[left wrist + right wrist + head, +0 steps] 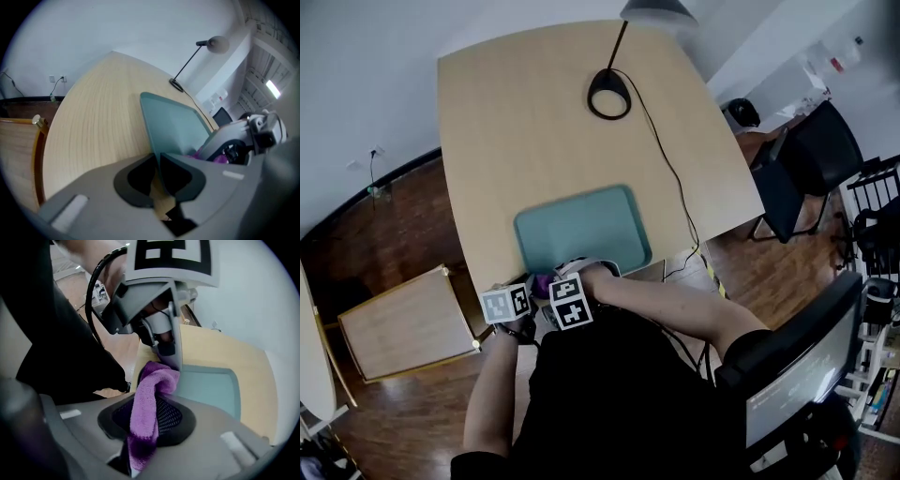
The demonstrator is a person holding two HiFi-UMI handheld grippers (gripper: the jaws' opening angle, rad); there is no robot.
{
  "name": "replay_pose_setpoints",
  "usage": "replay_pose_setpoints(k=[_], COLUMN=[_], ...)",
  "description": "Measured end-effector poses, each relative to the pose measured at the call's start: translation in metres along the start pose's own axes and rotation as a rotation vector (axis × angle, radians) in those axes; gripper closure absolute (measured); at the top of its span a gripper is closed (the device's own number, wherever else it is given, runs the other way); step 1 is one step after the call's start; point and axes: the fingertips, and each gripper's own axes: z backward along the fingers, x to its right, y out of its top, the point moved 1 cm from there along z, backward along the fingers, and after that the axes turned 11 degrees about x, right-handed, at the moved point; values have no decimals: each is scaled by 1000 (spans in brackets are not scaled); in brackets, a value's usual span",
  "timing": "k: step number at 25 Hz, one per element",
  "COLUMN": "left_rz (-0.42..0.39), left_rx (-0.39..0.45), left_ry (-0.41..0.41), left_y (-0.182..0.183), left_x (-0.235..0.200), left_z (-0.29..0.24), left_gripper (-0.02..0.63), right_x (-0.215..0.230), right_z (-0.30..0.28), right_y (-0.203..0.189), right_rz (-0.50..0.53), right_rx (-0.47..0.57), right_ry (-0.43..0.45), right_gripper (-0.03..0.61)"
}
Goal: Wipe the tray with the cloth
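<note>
A teal tray [581,230] lies on the light wooden table [534,122], close to its near edge. My left gripper [157,176] is shut on the tray's near rim [157,161], and the thin edge runs between its pads. My right gripper [143,427] is shut on a purple cloth [147,404], which hangs folded over between its jaws. In the head view both grippers sit side by side at the tray's near edge, left [523,289] and right [581,274], with a bit of the cloth [542,284] showing between them. The tray's surface [211,387] is bare.
A black desk lamp stands with its round base [608,94] at the table's far side, and its cord [675,183] runs down past the tray's right side. A low wooden side table [403,323] stands on the floor at left. A black chair [811,159] and a monitor [797,370] are at right.
</note>
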Motion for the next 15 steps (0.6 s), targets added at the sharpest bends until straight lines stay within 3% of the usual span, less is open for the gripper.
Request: replay_pose_setpoints(k=[3,7,15], left_rz=[1,1,-11], left_rx=[4,12,-5], left_ry=[8,9,-10], left_y=[-2,-4,-1], left_x=[0,15,17], left_z=[3,-4,-3], left_gripper=[549,549,549], right_x=[12,47,176], right_z=[3,15,27], right_y=[0,-20,-33], right_rz=[-78,-103,-316], right_rx=[26,17,-9], right_ry=[5,-46,-208], right_gripper=[491,491,491])
